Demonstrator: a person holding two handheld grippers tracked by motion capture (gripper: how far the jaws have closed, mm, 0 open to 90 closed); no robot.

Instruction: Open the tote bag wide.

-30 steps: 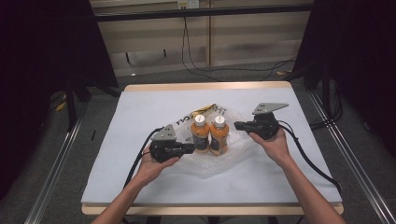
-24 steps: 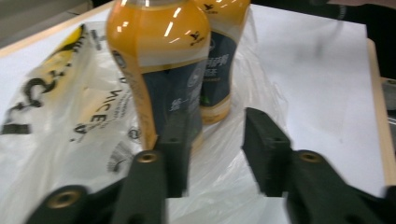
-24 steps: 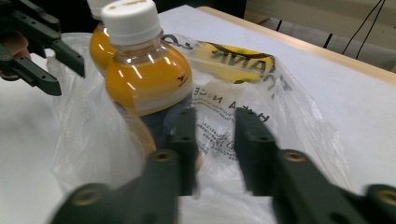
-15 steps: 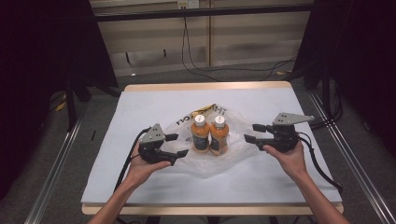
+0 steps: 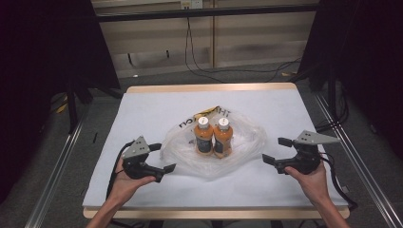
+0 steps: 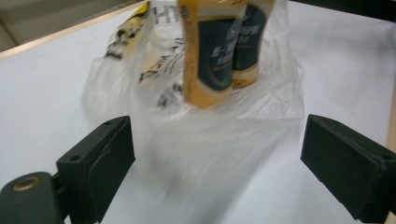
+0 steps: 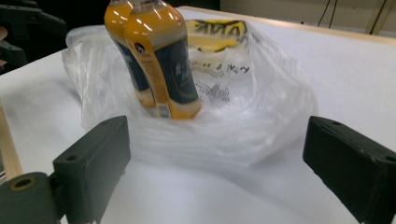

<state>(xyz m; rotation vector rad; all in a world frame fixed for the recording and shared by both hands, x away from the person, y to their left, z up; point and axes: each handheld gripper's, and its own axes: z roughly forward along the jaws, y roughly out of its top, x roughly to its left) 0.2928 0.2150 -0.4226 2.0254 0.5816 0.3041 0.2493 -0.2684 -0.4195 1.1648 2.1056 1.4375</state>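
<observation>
Two orange drink bottles [image 5: 204, 136] [image 5: 222, 138] with white caps and dark labels stand upright side by side on a crumpled clear plastic bag [image 5: 247, 142] with black and yellow print, mid-table. My left gripper [image 5: 163, 156] is open at the bag's left edge, with nothing between its jaws. My right gripper [image 5: 276, 150] is open just right of the bag, also with nothing in it. The left gripper view looks between the open left gripper [image 6: 222, 172] at the bag [image 6: 210, 144] and bottles [image 6: 208, 51]. The right gripper view looks past the open right gripper [image 7: 219, 172] at the bottles [image 7: 163, 60] in the bag [image 7: 261, 107].
The table [image 5: 142, 109] is covered in white, with a wooden rim. Bare white surface lies all around the bag. Dark frame posts, rails and floor cables surround the table. The left gripper [image 7: 23, 28] shows at the top left of the right gripper view.
Both grippers have pulled back from the bottles, outward and toward the person. The bag now lies spread low around the bottles.
</observation>
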